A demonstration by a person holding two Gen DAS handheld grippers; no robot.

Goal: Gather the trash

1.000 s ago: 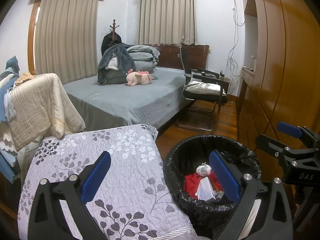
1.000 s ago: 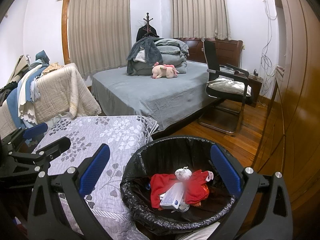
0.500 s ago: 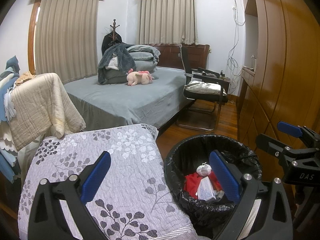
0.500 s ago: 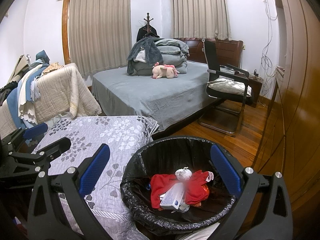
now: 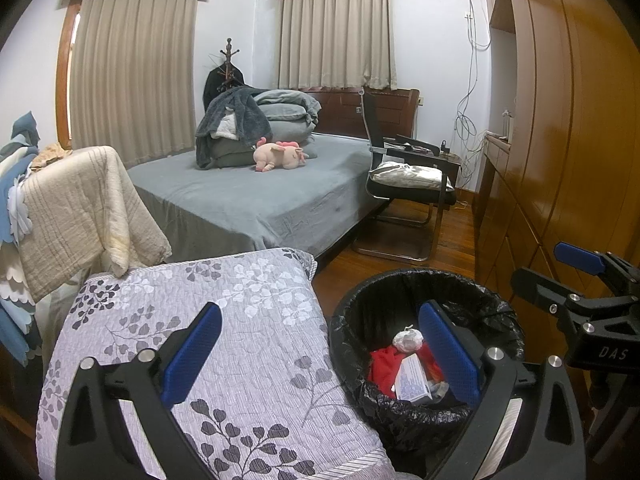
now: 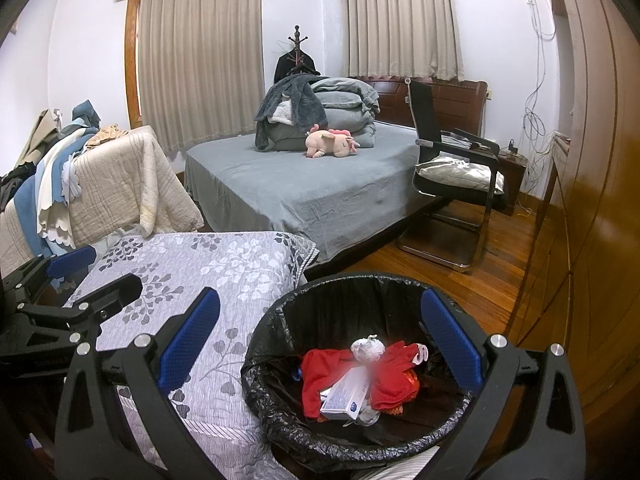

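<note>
Trash [image 6: 360,376] is already gathered in the bin [image 6: 280,408] below the right gripper [image 6: 320,344], both grippers' jaws are held apart and empty, and no further litter is seen ahead of the left gripper [image 5: 320,354].

Black-lined bin [image 6: 280,360] — trash [image 6: 352,376] inside

Both my wrist cameras look forward and slightly down along their fingers into the bedroom. My left one sits over the floral quilt [image 5: 224,320], the trash bin [image 5: 472,292] at its lower right. My right one hangs nearer, almost above that bin. Both share the quilt, bin, bed [image 6: 320,192] and chair [image 5: 408,184].
</note>
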